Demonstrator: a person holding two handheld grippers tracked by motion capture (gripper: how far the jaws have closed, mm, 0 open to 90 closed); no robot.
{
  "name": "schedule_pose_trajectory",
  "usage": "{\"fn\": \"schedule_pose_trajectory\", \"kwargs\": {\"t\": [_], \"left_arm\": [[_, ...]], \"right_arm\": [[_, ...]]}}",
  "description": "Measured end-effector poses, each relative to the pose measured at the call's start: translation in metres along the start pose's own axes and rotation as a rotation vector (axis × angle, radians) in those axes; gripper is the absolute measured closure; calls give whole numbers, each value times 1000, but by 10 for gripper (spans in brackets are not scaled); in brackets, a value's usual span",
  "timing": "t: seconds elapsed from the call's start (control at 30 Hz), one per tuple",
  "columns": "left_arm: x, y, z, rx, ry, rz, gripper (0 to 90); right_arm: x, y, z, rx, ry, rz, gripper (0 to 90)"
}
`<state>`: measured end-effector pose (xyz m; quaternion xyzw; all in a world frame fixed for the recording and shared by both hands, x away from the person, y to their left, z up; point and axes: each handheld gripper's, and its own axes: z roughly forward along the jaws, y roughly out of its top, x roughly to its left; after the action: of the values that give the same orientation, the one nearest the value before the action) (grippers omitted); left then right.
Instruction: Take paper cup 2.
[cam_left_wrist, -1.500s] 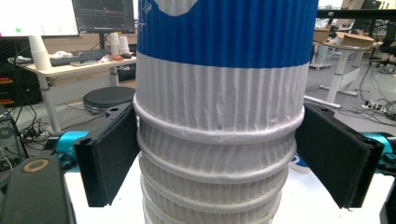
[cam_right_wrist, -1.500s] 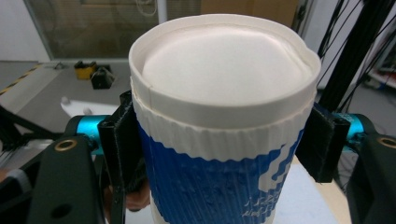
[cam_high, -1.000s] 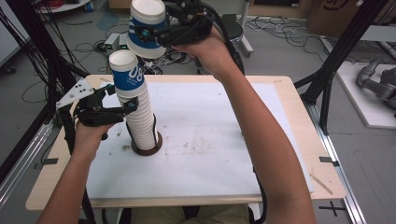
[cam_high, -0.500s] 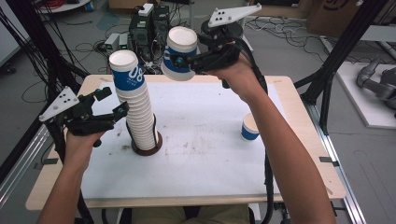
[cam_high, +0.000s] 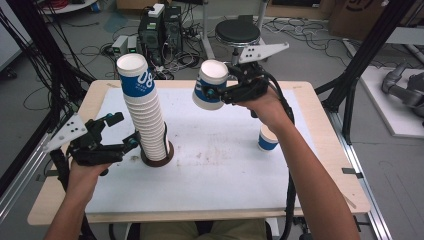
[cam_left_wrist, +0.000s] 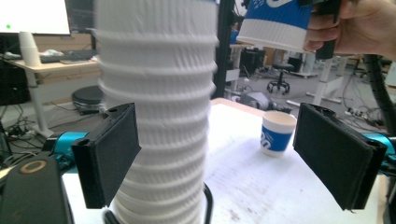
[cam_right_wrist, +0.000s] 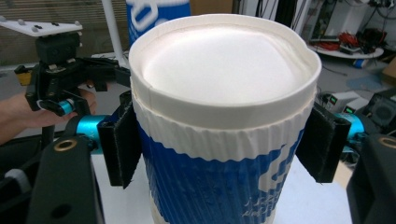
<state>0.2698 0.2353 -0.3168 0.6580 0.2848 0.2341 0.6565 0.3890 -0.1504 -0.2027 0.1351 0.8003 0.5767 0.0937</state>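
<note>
Nearest the person, at the table's left front, left gripper (cam_high: 131, 142) sits beside the base of the cup stack (cam_high: 148, 125); jaws spread, one pad (cam_left_wrist: 109, 154) against or just off the stack's lower wall, the other pad (cam_left_wrist: 336, 154) well clear, so no squeeze on it; reads as a steadying stance, not a grip; stack stands in a dark ring holder (cam_high: 157, 159) on the white table mat (cam_high: 215, 175), long axis near vertical with a slight lean toward the far left, mouths up, top cup showing blue print

Mid-table right, a single blue-and-white cup (cam_high: 268, 138) stands upright on the mat, mouth up, apart from both grippers

Farther back and in the air, right gripper (cam_high: 216, 93) pinches a held cup (cam_high: 210, 85) across its blue wall below the rim, both pads pressed on the sides in the right gripper view; looks like more than one cup nested, can't tell for sure; axis tilted, mouth up and slightly toward the far side, base angled down toward the person; it hangs right of the stack top and well apart from it

Step in hand, my read: carrying the pulled cup(s) away from the stack to set down on the mat; next move calls for levelling the axis to vertical, lowering base-first onto bare mat near the lone cup without knocking it, then opening the jaws; left should hold off the stack so it doesn't tip
</note>
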Motion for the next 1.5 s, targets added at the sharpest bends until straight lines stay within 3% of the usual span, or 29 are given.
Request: {"fn": "schedule_pose_trajectory", "kwargs": {"t": [0.23,0.37,0.53,0.77,1.1,1.5], "left_arm": [[-9,-16,11,22,-98,2,144],[-16,-19,18,26,-133,19,144],[-25,-24,30,35,-183,21,144],[-36,-30,50,60,-214,22,144],[-43,-32,69,71,-253,13,145],[-52,-36,88,97,-292,16,146]], "right_arm": [[-3,-44,-11,32,-26,42,266],[-5,-65,-21,38,-49,62,266],[-2,-88,-33,65,-99,53,266],[4,-120,-38,88,-121,67,266],[12,-140,-42,95,-134,76,266],[17,-146,-46,94,-143,61,265]]}}
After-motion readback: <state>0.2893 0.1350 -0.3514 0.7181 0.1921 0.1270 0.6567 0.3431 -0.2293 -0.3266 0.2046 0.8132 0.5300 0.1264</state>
